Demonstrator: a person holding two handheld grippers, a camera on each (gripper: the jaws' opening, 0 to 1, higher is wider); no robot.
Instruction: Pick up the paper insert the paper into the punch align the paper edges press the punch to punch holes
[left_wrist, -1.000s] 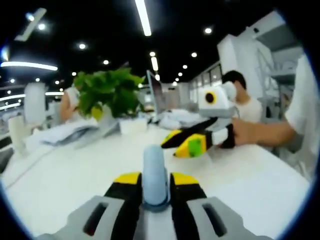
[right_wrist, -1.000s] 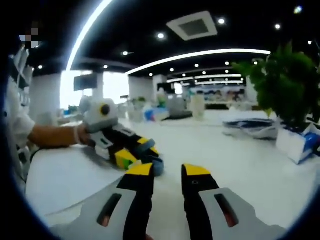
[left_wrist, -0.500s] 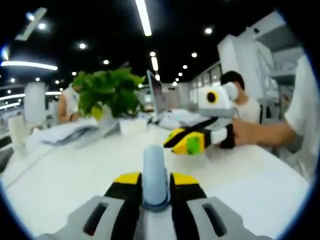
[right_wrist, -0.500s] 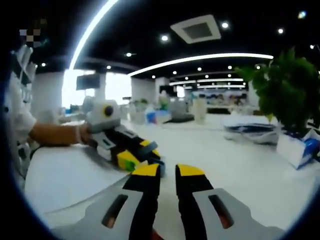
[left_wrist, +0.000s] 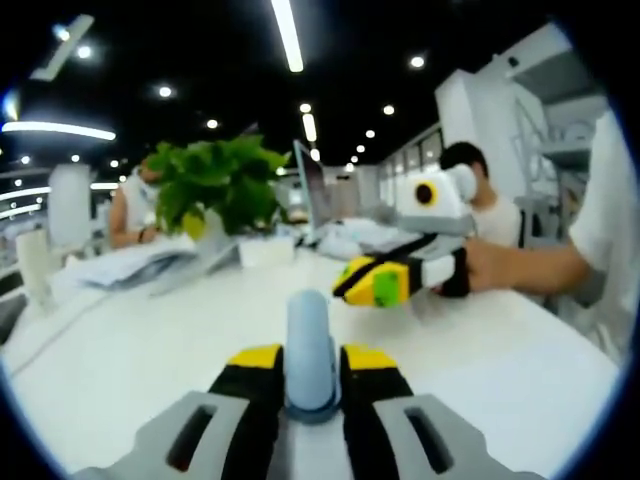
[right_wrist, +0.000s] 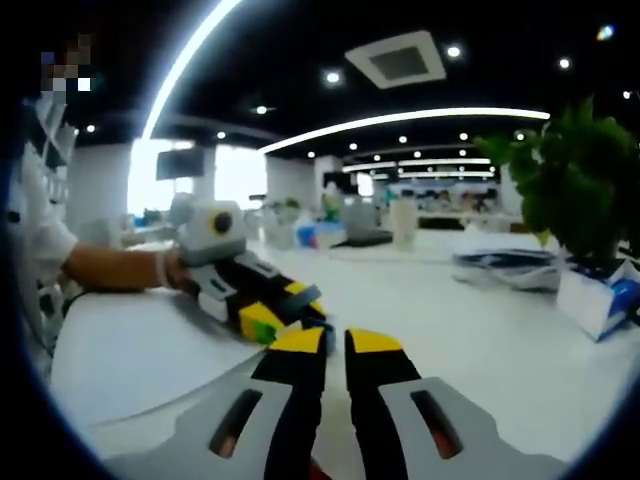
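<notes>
My left gripper (left_wrist: 311, 372) sits low and level, its two yellow-tipped jaws clamped on a pale blue upright handle (left_wrist: 310, 350) that stands between them. My right gripper (right_wrist: 336, 345) has its jaws drawn nearly together with just a thin slit left and nothing between them; from the left gripper view it hangs off to the right above the table, gripped by my right hand (left_wrist: 487, 265) with the forearm reaching in from the edge.
</notes>
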